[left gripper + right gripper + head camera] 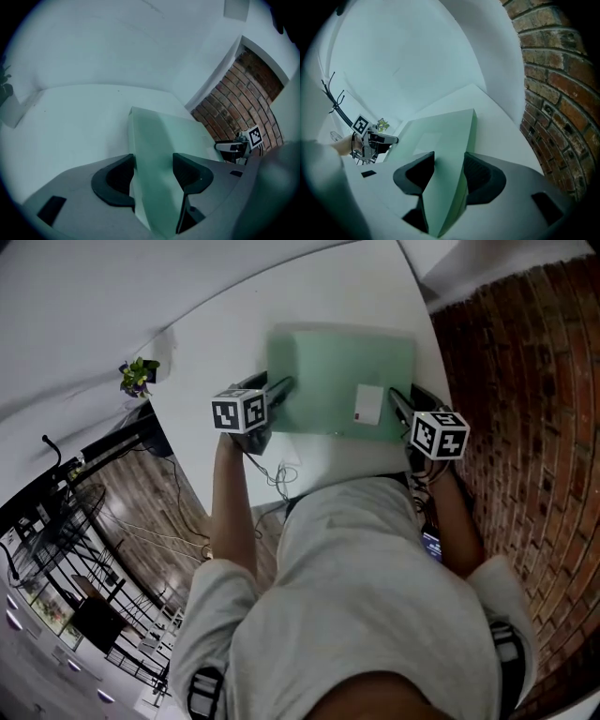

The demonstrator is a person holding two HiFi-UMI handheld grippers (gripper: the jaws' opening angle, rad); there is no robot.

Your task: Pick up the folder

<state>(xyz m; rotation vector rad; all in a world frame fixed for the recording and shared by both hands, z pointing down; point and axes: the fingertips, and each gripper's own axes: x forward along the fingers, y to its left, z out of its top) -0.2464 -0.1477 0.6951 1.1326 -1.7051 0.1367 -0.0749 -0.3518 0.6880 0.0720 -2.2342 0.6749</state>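
The green folder [328, 381] spans the white table [216, 343] crosswise between the tongs, with the left gripper [281, 388] clamped on its left edge and the right gripper [400, 403] clamped on its right edge, both equally near.

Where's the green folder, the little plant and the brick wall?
folder [328, 371], head view, middle of its green cover.
plant [138, 374], head view, its leaves.
brick wall [525, 381], head view, bare bricks.
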